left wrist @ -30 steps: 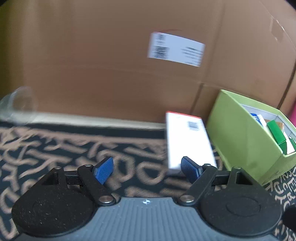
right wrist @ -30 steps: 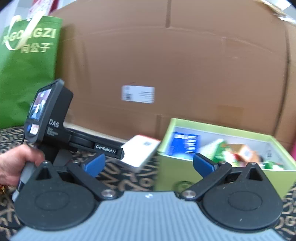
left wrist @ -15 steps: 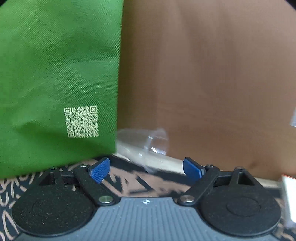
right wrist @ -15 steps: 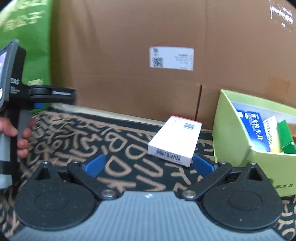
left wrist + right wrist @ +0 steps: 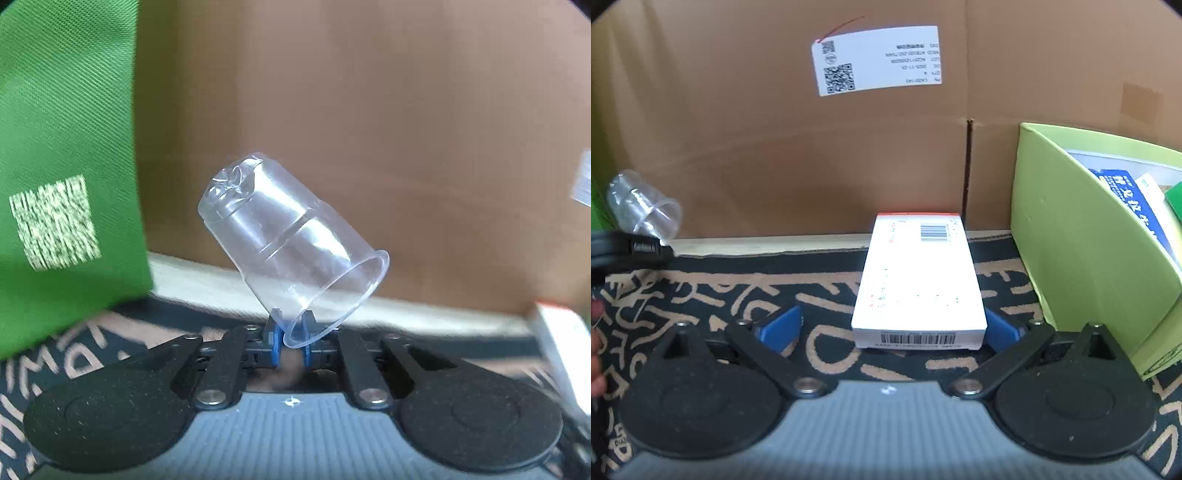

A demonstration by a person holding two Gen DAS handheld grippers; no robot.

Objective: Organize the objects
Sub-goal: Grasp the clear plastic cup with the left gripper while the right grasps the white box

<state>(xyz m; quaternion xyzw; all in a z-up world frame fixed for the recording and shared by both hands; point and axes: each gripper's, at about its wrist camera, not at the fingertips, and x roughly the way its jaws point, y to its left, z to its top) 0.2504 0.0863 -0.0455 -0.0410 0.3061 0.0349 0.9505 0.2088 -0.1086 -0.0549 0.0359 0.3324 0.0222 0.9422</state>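
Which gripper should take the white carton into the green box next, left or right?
Right. The right gripper has its jaws closing around the white carton, with the green box just beside it. The left gripper is shut on the rim of the clear cup.

Left gripper (image 5: 290,341) pinches the rim of a clear plastic cup (image 5: 284,236), blue pads pressed on the near edge of the rim. Cup is tilted, mouth down toward lower right, base up toward upper left, off the surface. Green bag (image 5: 62,147) at left with a blurred pale QR code (image 5: 54,222). Brown cardboard (image 5: 369,129) fills the background, with a pale strip along its foot. Dark mat (image 5: 85,343) with tan markings below, at left. White box (image 5: 565,347) with a red end at the right edge, blurred. White label (image 5: 583,179) on the cardboard at far right, cut off.
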